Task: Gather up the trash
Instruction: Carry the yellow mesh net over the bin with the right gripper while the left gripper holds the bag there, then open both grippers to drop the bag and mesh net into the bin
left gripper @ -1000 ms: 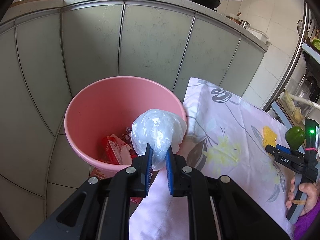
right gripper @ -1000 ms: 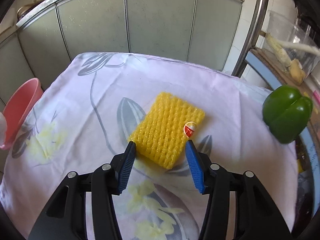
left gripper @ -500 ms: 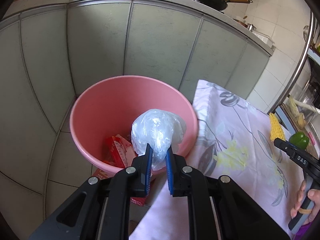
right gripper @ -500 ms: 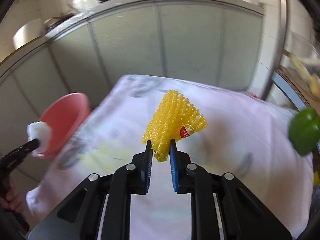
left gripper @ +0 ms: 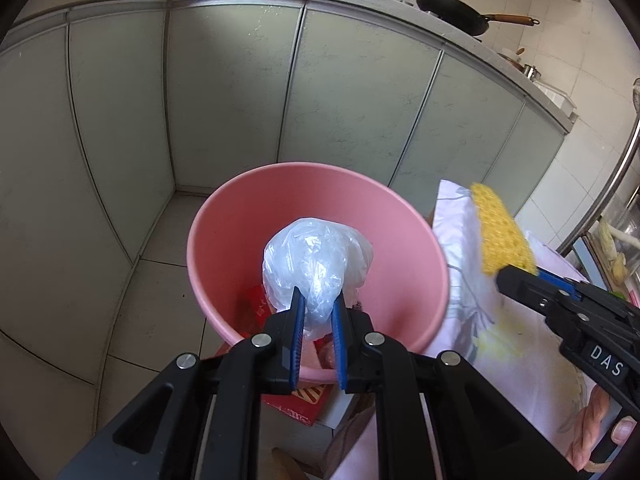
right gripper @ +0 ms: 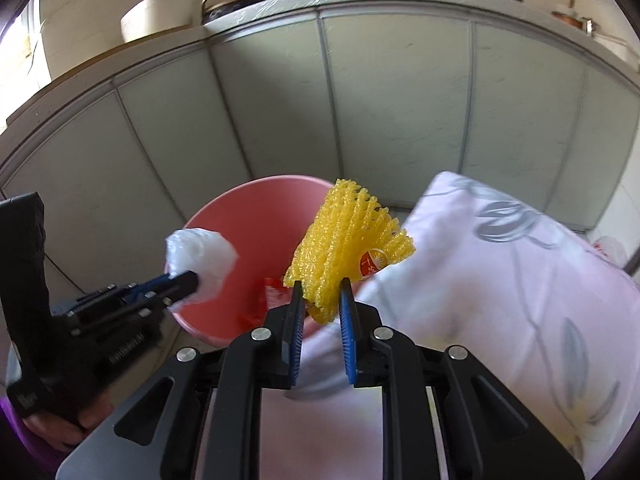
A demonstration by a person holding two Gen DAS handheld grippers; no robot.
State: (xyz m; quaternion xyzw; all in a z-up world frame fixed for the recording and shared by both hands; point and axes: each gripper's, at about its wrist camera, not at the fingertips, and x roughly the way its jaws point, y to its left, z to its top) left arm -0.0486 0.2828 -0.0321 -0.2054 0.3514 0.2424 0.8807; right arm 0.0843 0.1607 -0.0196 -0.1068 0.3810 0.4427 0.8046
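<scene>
A pink bin [left gripper: 256, 216] stands on the tiled floor by the table and shows in the right wrist view too [right gripper: 256, 216]. Red wrappers [left gripper: 256, 304] lie inside it. My left gripper [left gripper: 318, 304] is shut on a crumpled clear plastic bag [left gripper: 316, 256] and holds it over the bin's mouth. My right gripper [right gripper: 322, 292] is shut on a yellow foam fruit net [right gripper: 348, 240] with a red sticker, held at the bin's right rim. The net also shows in the left wrist view [left gripper: 500, 232], and the bag in the right wrist view [right gripper: 200, 256].
A table under a pale floral cloth [right gripper: 500, 280] stands right of the bin. Grey-green cabinet doors [left gripper: 224, 88] run behind, with pans [left gripper: 452, 6] on the counter above. A red box [left gripper: 304, 400] lies on the floor under the bin's near edge.
My right gripper shut on the yellow net, lifted it off the table and carried it left to the bin. My left gripper moved further over the bin with the bag.
</scene>
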